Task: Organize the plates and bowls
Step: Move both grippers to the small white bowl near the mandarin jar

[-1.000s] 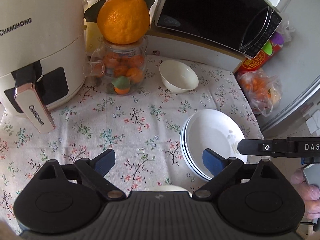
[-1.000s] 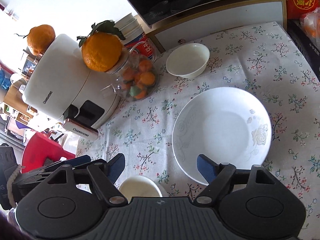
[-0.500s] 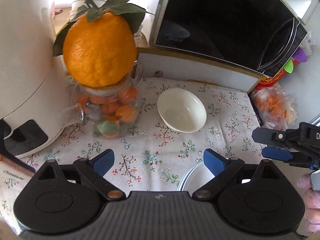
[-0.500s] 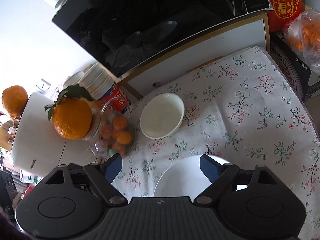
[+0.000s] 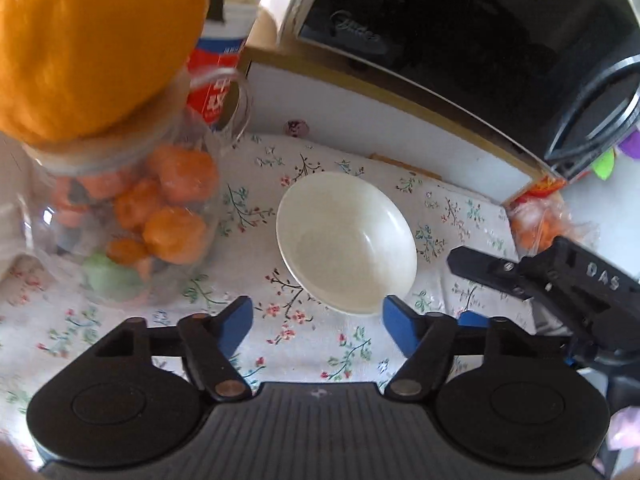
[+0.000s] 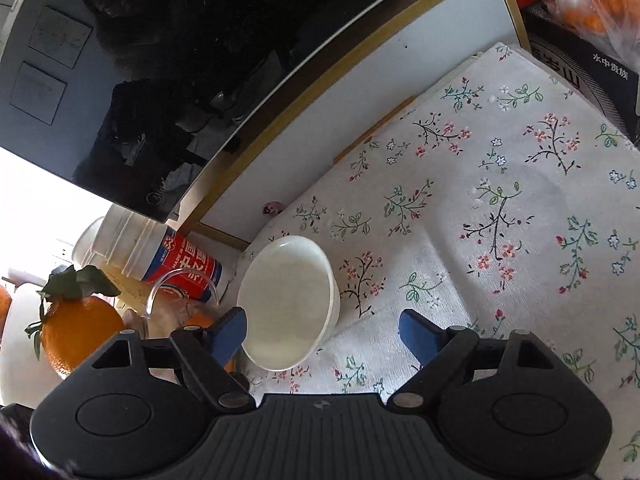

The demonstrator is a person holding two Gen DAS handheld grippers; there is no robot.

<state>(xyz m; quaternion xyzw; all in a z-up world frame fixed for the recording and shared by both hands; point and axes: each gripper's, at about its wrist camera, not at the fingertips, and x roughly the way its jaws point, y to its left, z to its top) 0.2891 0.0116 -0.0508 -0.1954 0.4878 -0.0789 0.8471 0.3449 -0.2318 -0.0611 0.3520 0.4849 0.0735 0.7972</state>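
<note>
A white bowl [image 5: 346, 242] stands upright on the flowered tablecloth, just ahead of my left gripper [image 5: 316, 318], which is open and empty. The bowl also shows in the right wrist view [image 6: 286, 302], just ahead and left of my right gripper [image 6: 322, 330], which is open and empty, its left finger [image 6: 226, 334] beside the bowl's rim. The right gripper shows in the left wrist view [image 5: 472, 268] to the right of the bowl. The stacked plates are out of view.
A glass jar of small oranges [image 5: 132, 220] with a big orange [image 5: 92, 40] on top stands left of the bowl. A microwave [image 5: 460, 36] sits on a shelf behind. A bag of oranges [image 5: 540, 220] lies at the right. A red-labelled tub [image 6: 176, 264] stands behind the jar.
Both grippers have moved forward toward the bowl. The plates have dropped out of view beneath them. The bowl now sits close to both grippers' fingers.
</note>
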